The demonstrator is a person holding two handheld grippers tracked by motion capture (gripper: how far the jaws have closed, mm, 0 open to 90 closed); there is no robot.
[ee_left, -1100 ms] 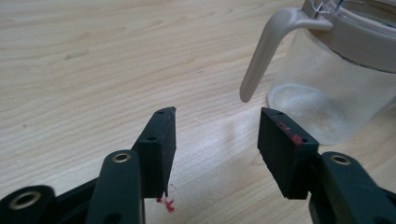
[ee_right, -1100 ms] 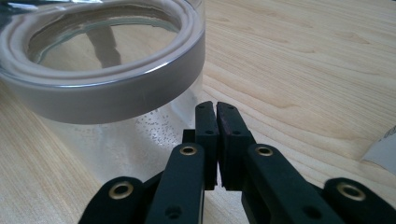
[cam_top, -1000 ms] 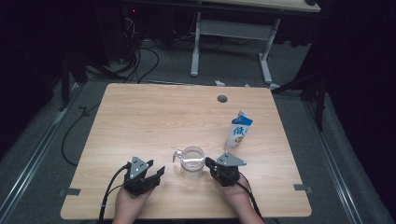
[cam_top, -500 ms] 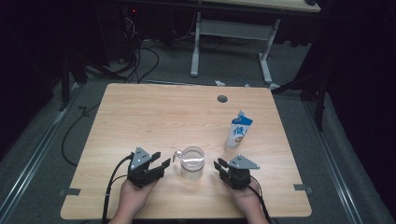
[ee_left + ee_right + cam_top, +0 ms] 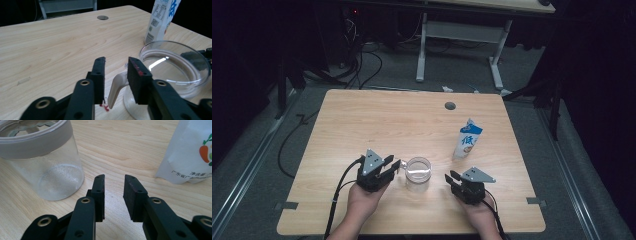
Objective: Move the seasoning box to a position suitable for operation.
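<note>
between left gripper [image 5: 116, 75] jaws: jar handle [image 5: 116, 86]

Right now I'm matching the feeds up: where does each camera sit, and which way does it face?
High view: above the person's side, looking down on the table; both hands and tongs show.
Left gripper view: on the left tongs, facing the glass cup with its handle between the jaws.
Right gripper view: on the right tongs, facing bare wood.
All share cup and carton.
</note>
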